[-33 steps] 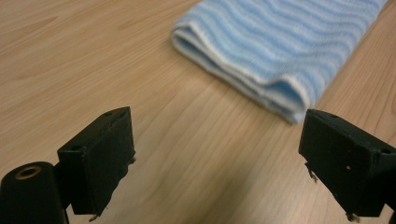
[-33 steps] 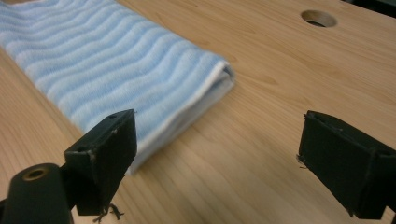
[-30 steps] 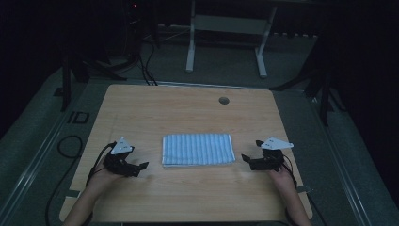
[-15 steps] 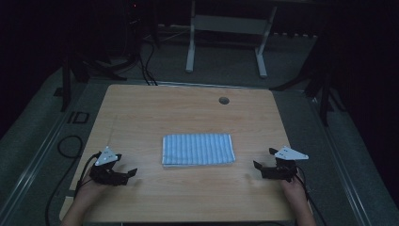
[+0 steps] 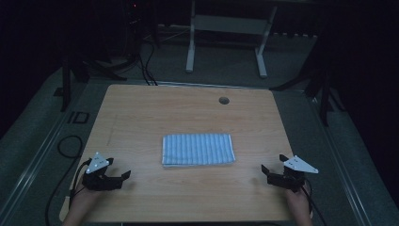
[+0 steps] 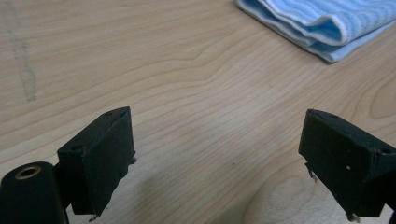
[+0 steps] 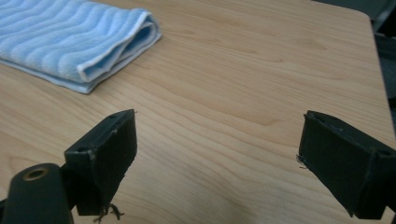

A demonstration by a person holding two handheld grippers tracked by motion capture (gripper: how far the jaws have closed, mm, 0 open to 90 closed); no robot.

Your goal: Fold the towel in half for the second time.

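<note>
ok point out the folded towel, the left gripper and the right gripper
folded towel (image 5: 198, 149), high view, middle of its striped top
left gripper (image 5: 126, 178), high view, between its open jaw tips
right gripper (image 5: 272, 164), high view, between its open jaw tips

A blue and white striped towel (image 5: 198, 149) lies folded into a flat rectangle with its long side running left to right. It rests near the middle of the tabletop (image 5: 155, 108), its layered edges neatly stacked.
</note>
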